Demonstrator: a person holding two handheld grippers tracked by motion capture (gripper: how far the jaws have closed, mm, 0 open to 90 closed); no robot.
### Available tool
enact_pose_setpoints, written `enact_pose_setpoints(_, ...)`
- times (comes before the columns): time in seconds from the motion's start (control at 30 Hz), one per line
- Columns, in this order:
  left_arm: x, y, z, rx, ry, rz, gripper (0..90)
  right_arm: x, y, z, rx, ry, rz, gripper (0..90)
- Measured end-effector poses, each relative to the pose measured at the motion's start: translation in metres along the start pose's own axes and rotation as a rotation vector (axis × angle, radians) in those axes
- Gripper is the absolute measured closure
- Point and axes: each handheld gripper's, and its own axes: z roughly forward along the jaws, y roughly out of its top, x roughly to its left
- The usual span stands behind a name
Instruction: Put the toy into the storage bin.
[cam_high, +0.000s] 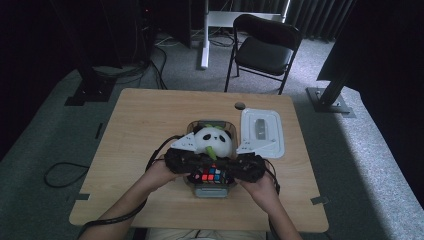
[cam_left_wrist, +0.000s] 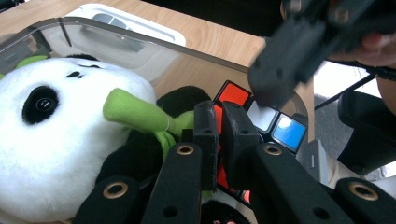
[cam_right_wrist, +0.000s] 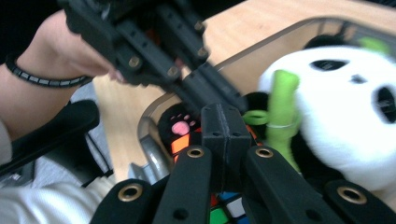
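Both forearms enter from the near table edge and converge over a clear plastic bin (cam_high: 192, 126) at mid-table. The left gripper (cam_left_wrist: 219, 122) points into the bin, jaws pressed nearly together with nothing between them, tips just above a colour-tiled puzzle cube (cam_left_wrist: 261, 116) that lies beside a plush panda (cam_left_wrist: 60, 140) holding a green stalk (cam_left_wrist: 135, 112). The right gripper (cam_right_wrist: 226, 122) reaches in from the opposite side, jaws pressed fully together, empty. The bin's white lid (cam_high: 262, 131) lies just right of it. No legible writing is visible.
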Motion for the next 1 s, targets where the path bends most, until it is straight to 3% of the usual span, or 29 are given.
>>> enact_pose_setpoints(0.13,0.001,-0.003,0.000,0.010,0.003,-0.008,86.8,0.000,-0.005,0.008,0.051,-0.022,-0.008,90.0)
enact_pose_setpoints(0.17,0.001,-0.004,0.001,0.011,0.003,-0.010,88.4,-0.004,-0.009,0.007,0.042,-0.014,0.013,90.0)
enact_pose_setpoints(0.27,0.003,-0.006,0.001,0.017,-0.003,-0.020,90.0,-0.005,-0.012,0.003,0.041,-0.034,0.008,90.0)
enact_pose_setpoints(0.43,-0.002,-0.007,0.006,0.044,0.008,0.009,90.0,-0.007,-0.018,0.001,0.043,-0.043,0.021,90.0)
enact_pose_setpoints(0.47,-0.002,-0.007,0.007,0.044,-0.006,0.006,90.0,-0.008,-0.019,0.001,0.041,-0.043,0.019,90.0)
enact_pose_setpoints(0.6,-0.005,-0.005,0.010,0.056,-0.002,0.024,90.0,-0.010,-0.024,0.002,0.029,-0.020,0.038,90.0)
enact_pose_setpoints(0.73,-0.003,-0.003,0.007,0.023,-0.025,0.000,90.0,-0.006,-0.021,0.005,0.031,-0.026,0.028,90.0)
enact_pose_setpoints(0.77,-0.005,0.000,0.002,0.003,-0.024,-0.002,84.8,-0.004,-0.016,0.003,0.000,-0.031,0.014,90.0)
enact_pose_setpoints(0.87,-0.007,0.002,-0.002,-0.016,-0.028,0.001,82.7,-0.004,-0.012,-0.005,-0.028,-0.064,0.018,90.0)
enact_pose_setpoints(0.9,-0.007,0.004,-0.002,-0.028,-0.055,-0.012,80.9,-0.007,-0.007,-0.013,-0.040,-0.095,0.023,90.0)
enact_pose_setpoints(1.0,-0.007,0.004,0.003,-0.031,-0.090,-0.030,80.0,-0.008,-0.006,-0.012,-0.013,-0.106,0.014,90.0)
